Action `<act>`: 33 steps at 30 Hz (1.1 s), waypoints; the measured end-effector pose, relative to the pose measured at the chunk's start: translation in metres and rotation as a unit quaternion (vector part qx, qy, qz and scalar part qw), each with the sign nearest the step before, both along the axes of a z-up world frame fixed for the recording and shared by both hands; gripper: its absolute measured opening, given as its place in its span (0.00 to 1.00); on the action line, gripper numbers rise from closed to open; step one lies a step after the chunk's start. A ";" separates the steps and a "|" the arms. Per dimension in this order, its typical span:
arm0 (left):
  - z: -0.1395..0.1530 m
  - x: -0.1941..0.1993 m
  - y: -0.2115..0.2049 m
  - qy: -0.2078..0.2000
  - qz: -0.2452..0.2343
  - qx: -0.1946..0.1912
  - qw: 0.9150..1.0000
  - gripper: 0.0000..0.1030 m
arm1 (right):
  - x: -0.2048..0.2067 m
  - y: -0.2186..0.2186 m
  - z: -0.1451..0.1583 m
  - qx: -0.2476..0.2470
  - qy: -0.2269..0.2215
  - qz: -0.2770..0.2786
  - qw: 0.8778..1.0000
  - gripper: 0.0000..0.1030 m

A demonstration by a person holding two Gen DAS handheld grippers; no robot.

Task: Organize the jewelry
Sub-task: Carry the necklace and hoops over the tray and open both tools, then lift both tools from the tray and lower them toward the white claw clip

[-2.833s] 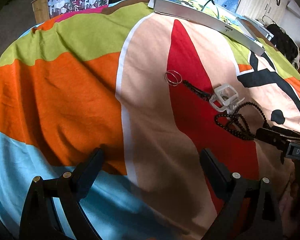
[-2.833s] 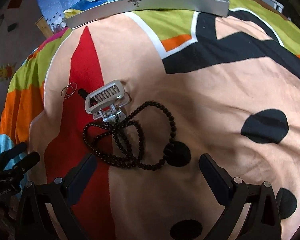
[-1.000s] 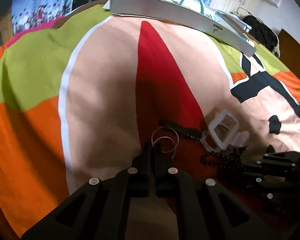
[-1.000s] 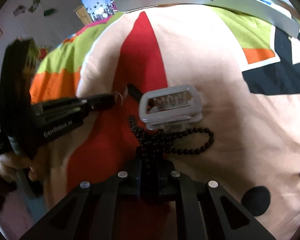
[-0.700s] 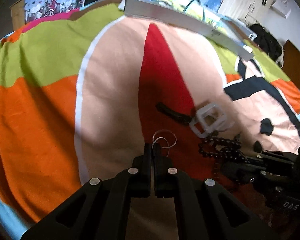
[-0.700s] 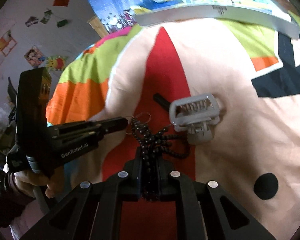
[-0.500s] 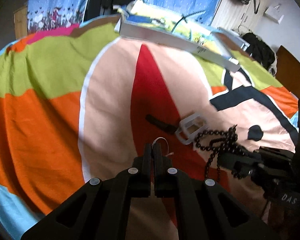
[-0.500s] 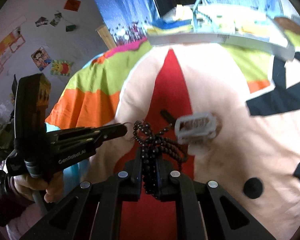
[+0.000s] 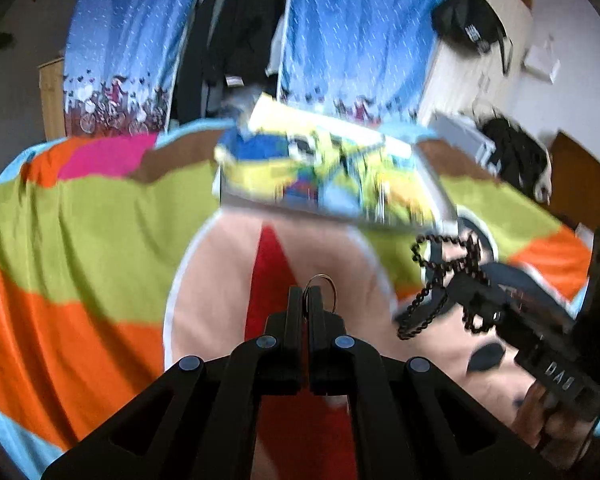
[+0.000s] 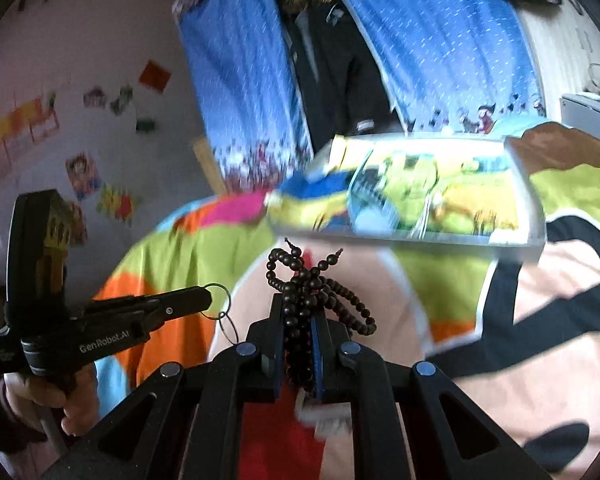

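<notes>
My left gripper [image 9: 305, 294] is shut on thin silver hoop rings [image 9: 325, 285], held up above the bedspread; from the right wrist view the left gripper [image 10: 204, 300] shows the hoop rings [image 10: 224, 320] dangling at its tip. My right gripper [image 10: 298, 308] is shut on a bunched black bead necklace [image 10: 312, 292], lifted off the bed. In the left wrist view the right gripper [image 9: 440, 292] carries the black bead necklace [image 9: 448, 264] at the right. The white hair clip [image 10: 320, 410] shows blurred below the right fingers.
A shallow silver tray [image 10: 532, 216] lined with a bright cartoon print [image 9: 332, 172] lies at the far side of the multicoloured bedspread [image 9: 80, 232]. Blue curtains [image 9: 360, 32] and dark clothes hang behind it. A person's hand [image 10: 48, 396] holds the left gripper's handle.
Both grippers have risen off the bed and tilted up toward the tray, carrying the rings and the necklace. The hair clip stays down on the bedspread.
</notes>
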State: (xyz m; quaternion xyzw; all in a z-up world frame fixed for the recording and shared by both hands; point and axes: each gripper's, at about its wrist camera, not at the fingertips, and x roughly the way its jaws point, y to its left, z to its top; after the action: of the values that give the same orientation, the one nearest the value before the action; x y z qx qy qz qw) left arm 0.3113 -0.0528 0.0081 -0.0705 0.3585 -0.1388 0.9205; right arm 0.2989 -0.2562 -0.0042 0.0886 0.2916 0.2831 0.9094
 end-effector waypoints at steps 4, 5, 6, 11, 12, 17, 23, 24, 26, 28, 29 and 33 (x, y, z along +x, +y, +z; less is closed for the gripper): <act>0.026 0.040 -0.001 -0.029 0.024 -0.009 0.999 0.00 | 0.032 -0.019 0.019 0.029 -0.037 -0.019 0.999 0.10; 0.030 0.050 -0.002 -0.036 0.029 -0.007 0.999 0.00 | 0.042 -0.024 0.023 0.039 -0.048 -0.026 0.998 0.10; 0.034 0.064 -0.004 -0.045 0.034 -0.005 0.998 0.00 | 0.053 -0.029 0.027 0.045 -0.057 -0.032 0.997 0.10; 0.032 0.116 -0.011 -0.057 0.055 -0.017 0.997 0.00 | 0.096 -0.050 0.031 0.057 -0.079 -0.078 0.992 0.10; 0.028 0.125 -0.011 -0.054 0.058 -0.021 0.997 0.00 | 0.106 -0.054 0.028 0.062 -0.076 -0.087 0.991 0.10; -0.004 0.166 -0.022 -0.013 0.059 -0.030 0.998 0.00 | 0.134 -0.061 0.007 0.048 -0.053 -0.117 0.991 0.10; -0.035 0.178 -0.024 0.033 0.060 -0.027 0.997 0.00 | 0.147 -0.056 -0.026 -0.017 0.001 -0.134 0.991 0.10; -0.036 0.177 -0.026 0.037 0.060 -0.024 0.997 0.00 | 0.148 -0.056 -0.030 -0.022 0.012 -0.135 0.990 0.11; -0.037 0.177 -0.029 0.042 0.061 -0.018 0.997 0.01 | 0.148 -0.056 -0.034 -0.024 0.025 -0.138 0.990 0.13; -0.036 0.175 -0.030 0.048 0.063 -0.013 0.997 0.01 | 0.149 -0.058 -0.036 -0.027 0.035 -0.137 0.990 0.13; -0.036 0.174 -0.031 0.053 0.065 -0.008 0.996 0.02 | 0.147 -0.059 -0.035 -0.027 0.035 -0.137 0.990 0.16; -0.034 0.167 -0.033 0.067 0.074 0.008 0.995 0.41 | 0.143 -0.064 -0.033 -0.033 0.037 -0.144 0.988 0.43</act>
State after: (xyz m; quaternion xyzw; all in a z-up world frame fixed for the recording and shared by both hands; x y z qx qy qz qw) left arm 0.4785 -0.0853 -0.0260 -0.0987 0.4145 -0.0628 0.9025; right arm 0.4414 -0.3201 -0.0368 0.1097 0.3184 0.1354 0.9318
